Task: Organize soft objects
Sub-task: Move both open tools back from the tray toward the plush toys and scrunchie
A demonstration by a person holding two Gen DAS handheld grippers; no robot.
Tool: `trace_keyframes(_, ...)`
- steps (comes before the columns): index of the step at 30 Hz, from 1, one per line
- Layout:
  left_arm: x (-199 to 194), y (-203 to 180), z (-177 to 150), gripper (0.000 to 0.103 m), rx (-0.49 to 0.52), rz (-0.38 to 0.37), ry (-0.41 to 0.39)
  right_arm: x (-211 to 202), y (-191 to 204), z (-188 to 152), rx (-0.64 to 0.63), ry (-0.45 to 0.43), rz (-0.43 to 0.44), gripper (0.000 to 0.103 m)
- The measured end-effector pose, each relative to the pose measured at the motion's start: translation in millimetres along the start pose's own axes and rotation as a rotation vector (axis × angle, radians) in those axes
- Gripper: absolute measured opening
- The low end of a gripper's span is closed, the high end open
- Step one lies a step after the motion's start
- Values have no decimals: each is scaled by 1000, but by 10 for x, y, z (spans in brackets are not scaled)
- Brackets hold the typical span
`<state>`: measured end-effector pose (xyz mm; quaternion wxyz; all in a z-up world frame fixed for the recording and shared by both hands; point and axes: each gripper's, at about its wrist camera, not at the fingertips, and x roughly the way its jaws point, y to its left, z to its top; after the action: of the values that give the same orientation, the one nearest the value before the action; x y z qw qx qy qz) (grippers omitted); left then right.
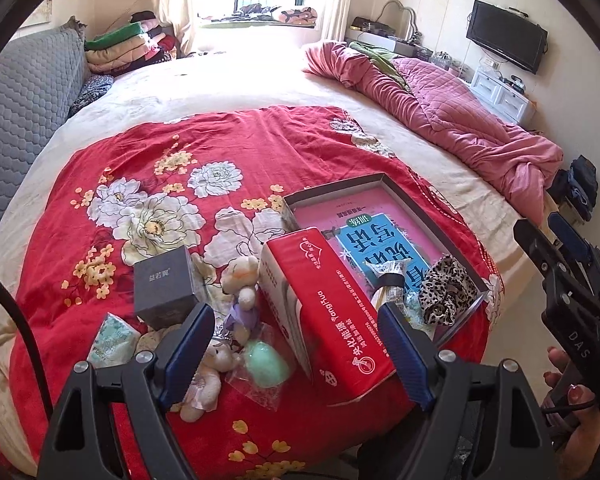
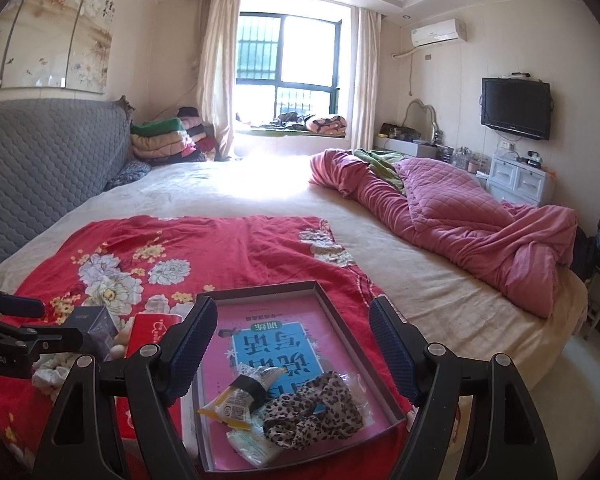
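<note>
My left gripper (image 1: 296, 354) is open over a heap on the red floral blanket (image 1: 220, 148). Below its fingers lie a red tissue box (image 1: 332, 320), two small plush bears (image 1: 242, 276) and a green egg-shaped sponge (image 1: 266, 360) in a clear bag; the pads touch none of them. My right gripper (image 2: 294, 344) hangs open and empty above a shallow grey tray (image 2: 340, 312). The tray holds a pink and blue book (image 2: 268, 336), a leopard-print scrunchie (image 2: 312, 412), a black-capped tube (image 2: 248, 388) and a small white packet (image 2: 256, 446).
A dark grey box (image 1: 164, 284) and a pocket tissue pack (image 1: 114, 340) lie left of the bears. A pink quilt (image 1: 460, 120) is bunched along the bed's right side. A grey padded headboard (image 1: 24, 108) and folded blankets (image 1: 128, 46) stand at the left.
</note>
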<state>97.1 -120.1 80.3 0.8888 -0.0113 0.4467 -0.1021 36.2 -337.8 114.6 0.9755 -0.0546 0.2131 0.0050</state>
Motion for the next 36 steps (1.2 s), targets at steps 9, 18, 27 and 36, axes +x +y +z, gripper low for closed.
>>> trace_keyframes(9,-191,190,-48,83,-27,15,-29,-157,386,114,-59,-14,63,79)
trace_keyframes(18,-325,443,-97,83,-65,38,-43,-234,736,169,-119,-16,115,79)
trace_keyframes(27,-470,961,-213,83,-127,112,-59,-277,987,170,-145,-19,196,79)
trace_keyframes(36,-578,1559,-342,83,-244,172,-66,-267,1223,108,-203,-8,246,79)
